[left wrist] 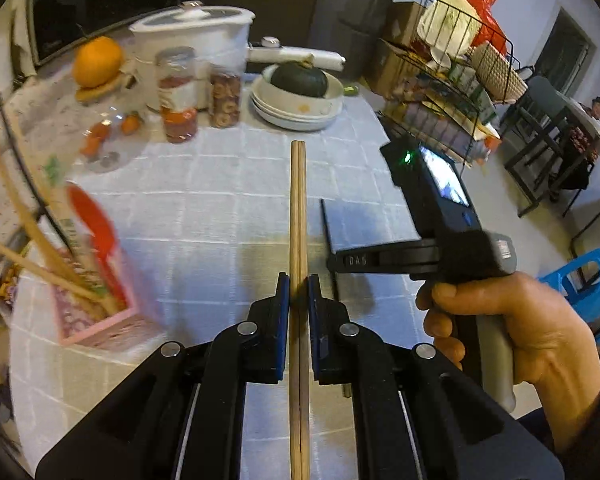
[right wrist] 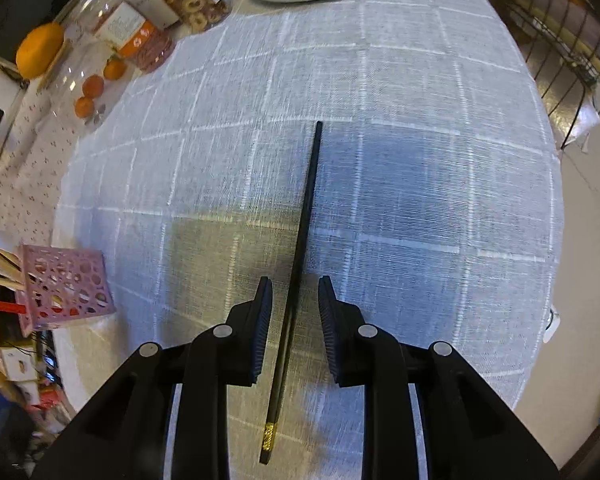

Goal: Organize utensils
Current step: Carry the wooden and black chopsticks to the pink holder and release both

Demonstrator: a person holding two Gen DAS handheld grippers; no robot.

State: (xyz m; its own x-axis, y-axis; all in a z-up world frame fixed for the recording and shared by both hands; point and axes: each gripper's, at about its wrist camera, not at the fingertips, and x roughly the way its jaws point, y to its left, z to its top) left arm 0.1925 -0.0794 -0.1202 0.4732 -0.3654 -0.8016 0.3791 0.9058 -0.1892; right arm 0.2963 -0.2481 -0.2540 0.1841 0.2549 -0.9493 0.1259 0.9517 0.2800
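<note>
Wooden chopsticks [left wrist: 299, 216] between clamped fingers [left wrist: 281, 320]

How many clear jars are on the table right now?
3: a red-filled jar, a dried-rings jar beside it, and a jar of small oranges further left. Others may be hidden.

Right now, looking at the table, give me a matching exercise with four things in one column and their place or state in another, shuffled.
Things:
1. wooden chopsticks
2. black chopstick
3. dark green squash
4. red spoon

States:
A. standing in the pink holder
B. sitting in the stacked white bowls
C. clamped in the left gripper
D. between the right gripper pads, which stand apart

Pairs: 1-C, 2-D, 3-B, 4-A
</note>
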